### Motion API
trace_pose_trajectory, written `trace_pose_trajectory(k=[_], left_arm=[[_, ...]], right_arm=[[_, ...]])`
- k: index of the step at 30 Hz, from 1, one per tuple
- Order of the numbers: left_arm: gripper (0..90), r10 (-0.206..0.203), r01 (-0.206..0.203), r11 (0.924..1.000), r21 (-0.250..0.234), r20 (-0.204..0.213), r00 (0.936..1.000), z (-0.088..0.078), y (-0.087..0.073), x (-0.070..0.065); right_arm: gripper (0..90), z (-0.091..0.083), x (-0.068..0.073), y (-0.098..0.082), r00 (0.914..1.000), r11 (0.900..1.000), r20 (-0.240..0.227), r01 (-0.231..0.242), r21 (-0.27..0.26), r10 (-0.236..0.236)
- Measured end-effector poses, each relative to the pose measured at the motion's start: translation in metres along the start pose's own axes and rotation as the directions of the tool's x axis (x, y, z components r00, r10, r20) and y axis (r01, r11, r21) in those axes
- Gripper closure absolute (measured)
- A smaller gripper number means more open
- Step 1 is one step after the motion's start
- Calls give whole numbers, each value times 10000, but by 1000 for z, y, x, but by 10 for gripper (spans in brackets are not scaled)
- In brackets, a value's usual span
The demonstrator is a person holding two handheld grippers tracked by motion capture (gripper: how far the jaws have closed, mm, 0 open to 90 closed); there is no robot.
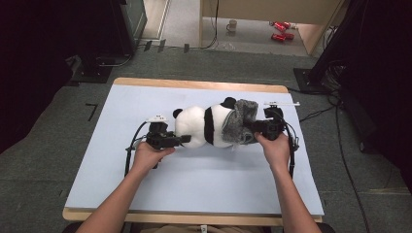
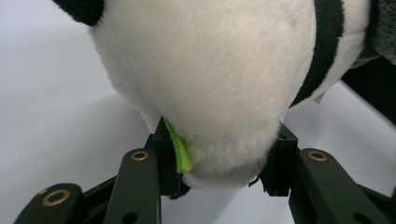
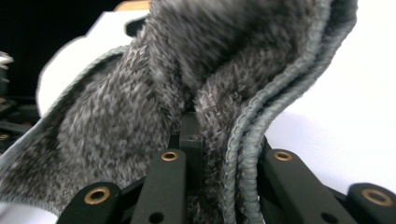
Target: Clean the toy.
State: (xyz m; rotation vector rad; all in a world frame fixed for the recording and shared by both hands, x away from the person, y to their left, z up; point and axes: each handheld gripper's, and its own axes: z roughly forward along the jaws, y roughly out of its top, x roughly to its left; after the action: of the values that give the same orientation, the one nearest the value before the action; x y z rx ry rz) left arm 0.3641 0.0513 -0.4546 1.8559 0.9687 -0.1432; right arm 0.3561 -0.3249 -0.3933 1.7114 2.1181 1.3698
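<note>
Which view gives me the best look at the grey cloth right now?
High view: the grey cloth shows whole, bunched over the panda's end. Right gripper view has only folds and hem between the right gripper jaws. Left gripper view catches a corner.

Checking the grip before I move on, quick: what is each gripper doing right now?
Left gripper: closed on the white plush end of the black-and-white stuffed panda.
Right gripper: shut on the fuzzy grey knitted cloth.
</note>
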Motion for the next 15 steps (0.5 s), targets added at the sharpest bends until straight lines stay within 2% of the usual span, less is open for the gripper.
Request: trace_pose_trajectory(k=[2,4,5,8,11,15], left_arm=[[575,-238,239,9997,60,-100,9997,-4,-3,-5],[564,-284,290,9994,167,-358,9990,-4,-6,-4],[560,-269,282,9993,262,-484,9985,-2,-8,-3],[551,-225,231,9997,114,-516,9984,1,-11,-2],[550,-212,217,9997,90,-516,9984,1,-11,-4],[550,-250,256,9996,123,-485,9985,0,-10,-6]], right_arm=[[770,-9,3,2,9999,9999,-115,120,-16,-120],[770,-15,7,5,9995,9996,-126,278,-93,-279],[770,-17,11,6,9992,9993,-245,300,-207,-305],[772,-22,27,11,9955,9966,-677,625,-536,-660],[773,-14,48,12,9875,9916,-990,1177,-539,-1226],[774,3,73,9,9733,9854,-1536,1684,-263,-1704]])
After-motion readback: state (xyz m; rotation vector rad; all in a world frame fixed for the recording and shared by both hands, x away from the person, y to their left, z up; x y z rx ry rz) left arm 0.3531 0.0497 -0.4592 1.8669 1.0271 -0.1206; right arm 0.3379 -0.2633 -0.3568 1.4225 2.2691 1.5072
